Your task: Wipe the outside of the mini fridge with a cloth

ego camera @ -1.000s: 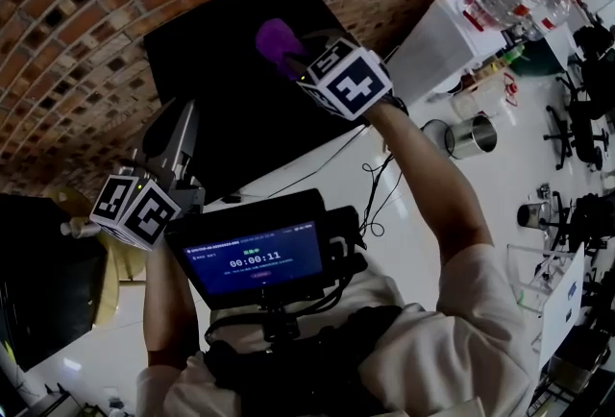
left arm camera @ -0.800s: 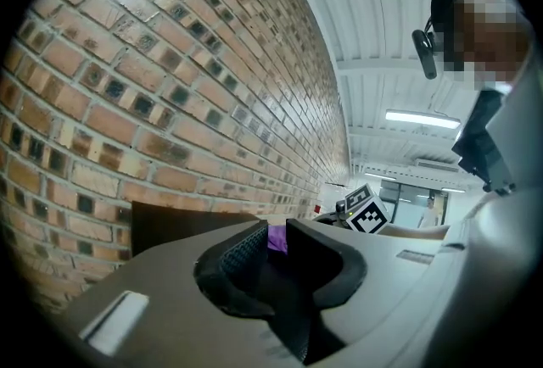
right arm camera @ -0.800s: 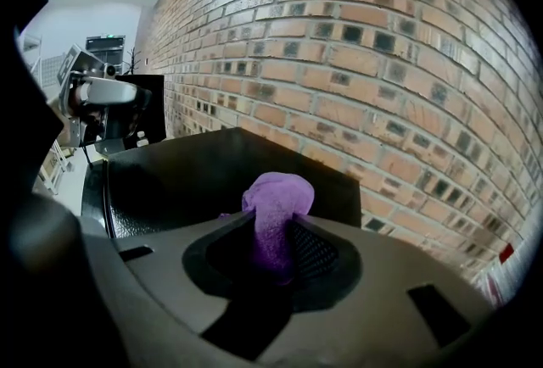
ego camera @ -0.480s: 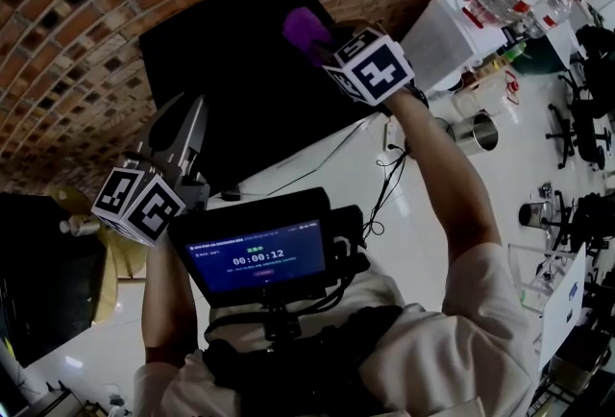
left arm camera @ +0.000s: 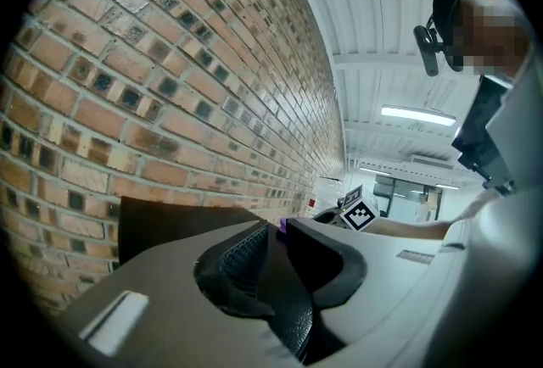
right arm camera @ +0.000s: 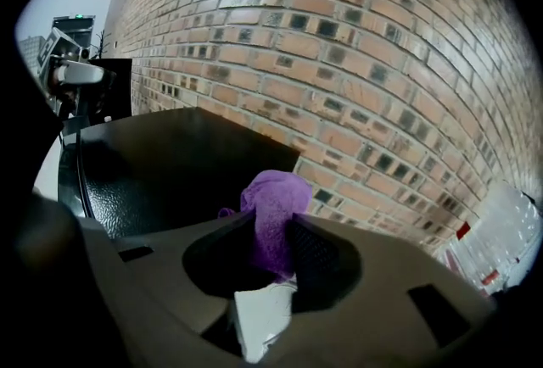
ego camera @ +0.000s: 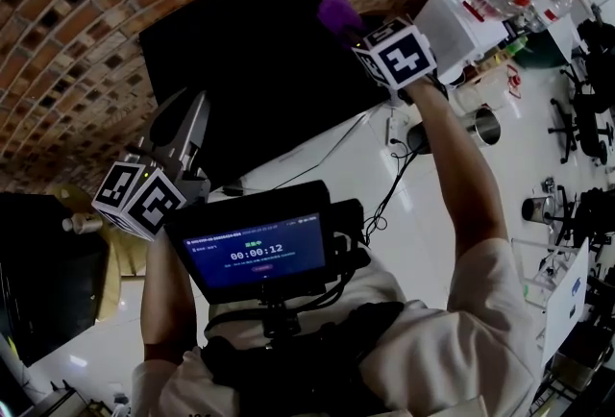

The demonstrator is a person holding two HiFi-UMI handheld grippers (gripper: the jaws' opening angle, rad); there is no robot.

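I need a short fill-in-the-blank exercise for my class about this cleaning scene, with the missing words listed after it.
The cloth in the right hand-held gripper is ___ in colour.
The mini fridge is ___ in colour.
The wall behind the mini fridge is built of ___.
The left hand-held gripper holds ___.
Missing words: purple; black; brick; nothing.
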